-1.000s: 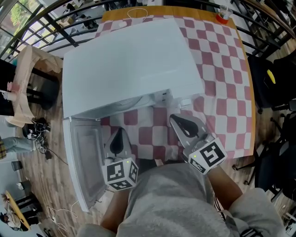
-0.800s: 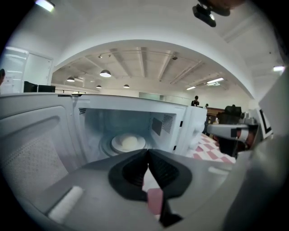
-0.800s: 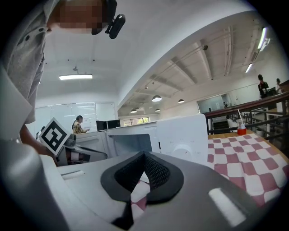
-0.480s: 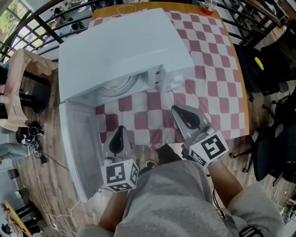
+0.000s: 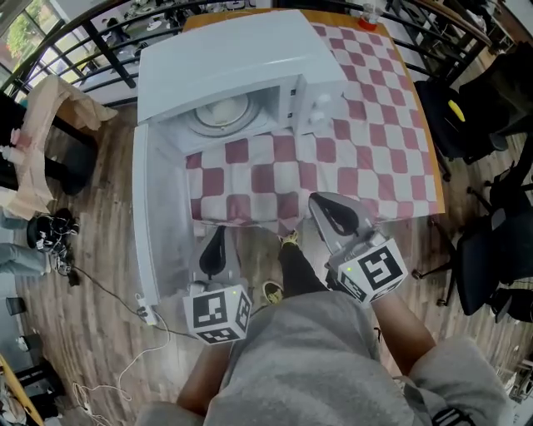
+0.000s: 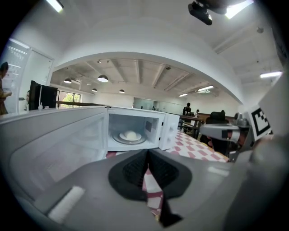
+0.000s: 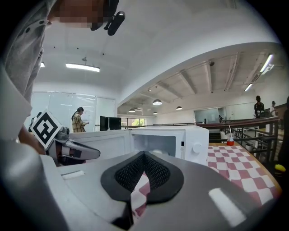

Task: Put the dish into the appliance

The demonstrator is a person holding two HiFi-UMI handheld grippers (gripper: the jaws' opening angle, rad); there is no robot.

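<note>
A white microwave (image 5: pixel 241 58) stands on the checked table with its door (image 5: pixel 162 225) swung wide open toward me on the left. Inside, a white dish (image 5: pixel 221 111) with something pale on it rests on the turntable; the left gripper view shows the dish (image 6: pixel 130 135) in the open cavity too. My left gripper (image 5: pixel 215 250) is shut and empty, hanging off the table's near edge beside the door's free end. To its right, my right gripper (image 5: pixel 333 218) is shut and empty as well, at the table's near edge. Both point at the microwave (image 7: pixel 178 143).
The red-and-white tablecloth (image 5: pixel 366 150) covers the table. A cup with a red base (image 5: pixel 369 12) stands at the far edge. Black chairs (image 5: pixel 479 108) are on the right, a railing behind, cables (image 5: pixel 108 283) on the wooden floor at left.
I have backed away from the table. The view has shifted so the microwave's cavity and the dish inside now show. Both grippers stay shut and have drawn back to the table's near edge.
</note>
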